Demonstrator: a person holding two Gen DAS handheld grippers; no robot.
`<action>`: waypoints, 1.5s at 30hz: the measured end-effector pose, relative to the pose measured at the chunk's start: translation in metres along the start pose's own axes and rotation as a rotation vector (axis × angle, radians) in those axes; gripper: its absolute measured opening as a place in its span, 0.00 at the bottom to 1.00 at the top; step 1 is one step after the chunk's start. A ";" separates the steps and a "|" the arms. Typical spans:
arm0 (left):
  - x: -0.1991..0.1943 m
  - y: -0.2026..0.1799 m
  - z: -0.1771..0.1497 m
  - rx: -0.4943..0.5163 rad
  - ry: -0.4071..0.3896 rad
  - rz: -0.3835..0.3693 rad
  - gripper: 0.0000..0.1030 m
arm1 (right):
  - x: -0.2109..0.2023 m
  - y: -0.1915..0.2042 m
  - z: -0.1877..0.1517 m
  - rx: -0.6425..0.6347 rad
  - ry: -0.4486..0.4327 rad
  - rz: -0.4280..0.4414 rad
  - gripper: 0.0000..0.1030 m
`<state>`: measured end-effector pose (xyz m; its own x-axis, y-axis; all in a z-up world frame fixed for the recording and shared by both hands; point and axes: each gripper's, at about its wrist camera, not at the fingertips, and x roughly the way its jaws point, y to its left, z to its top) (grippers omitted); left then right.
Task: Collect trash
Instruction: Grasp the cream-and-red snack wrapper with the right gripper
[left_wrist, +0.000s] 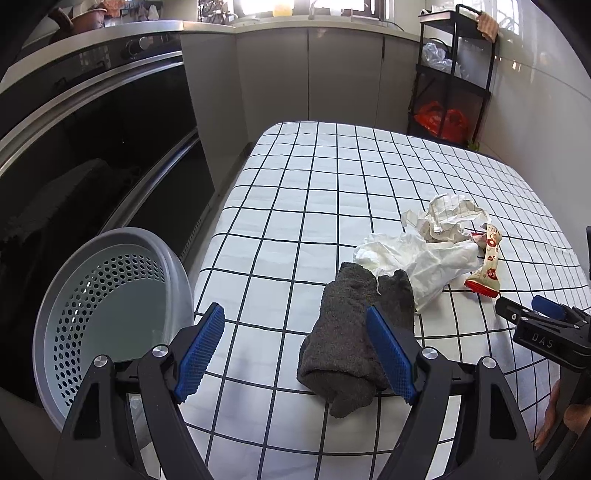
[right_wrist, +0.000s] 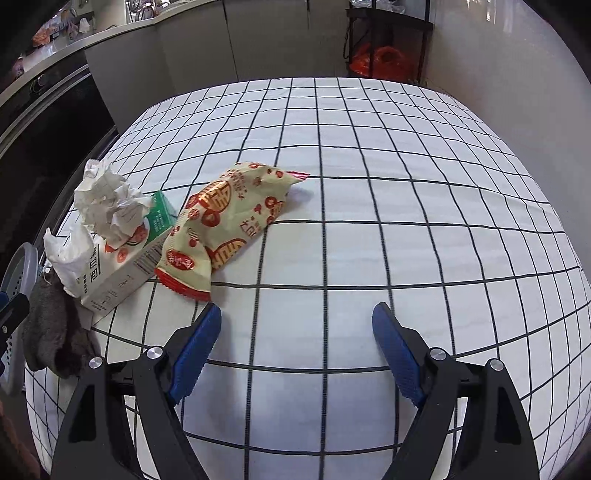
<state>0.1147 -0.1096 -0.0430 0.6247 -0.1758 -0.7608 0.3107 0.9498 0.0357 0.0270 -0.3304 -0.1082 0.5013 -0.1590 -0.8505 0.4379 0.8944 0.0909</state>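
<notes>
Far left: black oven front with steel trim under a grey counter edge; grey cabinet doors run along the back. Grey perforated basket sits low at left, just off the tabletop's left edge, tilted toward the camera. Tabletop wears a white cloth with a black grid.

Left tool wide open, holding nothing; its right blue pad is in front of the dark grey sock, which lies near the front edge. Contact not clear.

Trash sits in a cluster right of the sock: white tissue touching the sock's far end, crumpled paper ball behind it. Right wrist view shows the ball resting on a white-and-green carton lying on its side. Cream-and-red snack wrapper lies just beside the carton, flat on the cloth.

Right tool wide open, empty, over bare cloth, wrapper's red crimped end near its left finger. Rest of cloth to the right is bare grid.

Back right: black metal rack against a white wall, orange plastic bag on its lower shelf, clear bags above.
</notes>
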 end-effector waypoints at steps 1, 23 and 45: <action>0.000 0.000 0.000 -0.001 0.000 0.000 0.75 | -0.002 -0.005 0.001 0.015 -0.005 0.014 0.78; 0.003 0.005 0.001 -0.004 -0.005 0.014 0.75 | 0.009 0.040 0.039 0.078 -0.040 0.082 0.78; 0.003 0.002 -0.002 -0.011 0.008 -0.045 0.82 | -0.009 0.034 0.022 0.030 -0.039 0.127 0.34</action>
<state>0.1156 -0.1074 -0.0461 0.6046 -0.2167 -0.7665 0.3307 0.9437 -0.0060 0.0539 -0.3082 -0.0864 0.5825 -0.0616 -0.8105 0.3905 0.8957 0.2127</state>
